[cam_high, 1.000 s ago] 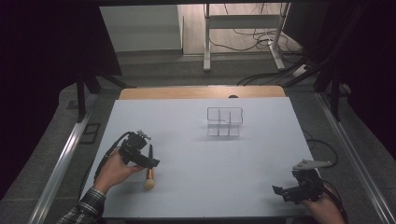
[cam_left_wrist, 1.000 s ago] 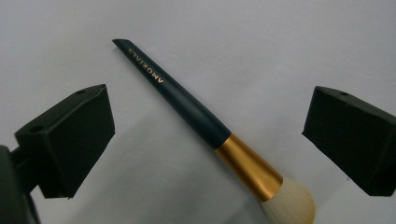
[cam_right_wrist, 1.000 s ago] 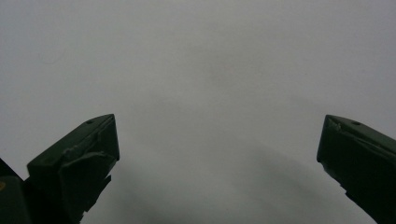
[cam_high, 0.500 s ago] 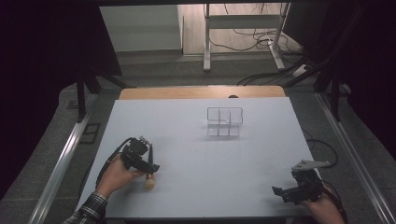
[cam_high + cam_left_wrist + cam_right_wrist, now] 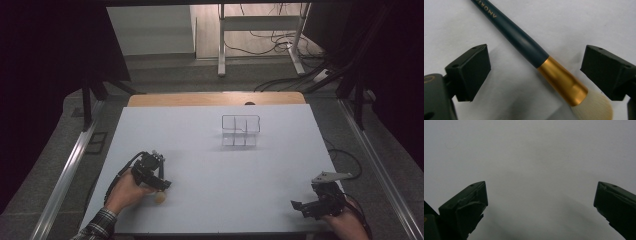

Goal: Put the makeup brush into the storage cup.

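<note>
A makeup brush (image 5: 524,47), with dark handle, gold ferrule and pale bristles, was laid flat on the white table (image 5: 210,150) near its front left corner. It was straddled by the left gripper (image 5: 535,72), whose jaws were spread wide and clear of it on both sides. The right gripper (image 5: 541,202) was held at the front right corner, jaws likewise parted over bare surface. A clear compartmented organiser (image 5: 240,130) was placed towards the far edge. A dim room with a desk frame (image 5: 260,35) and floor cables (image 5: 280,80) was seen beyond.
</note>
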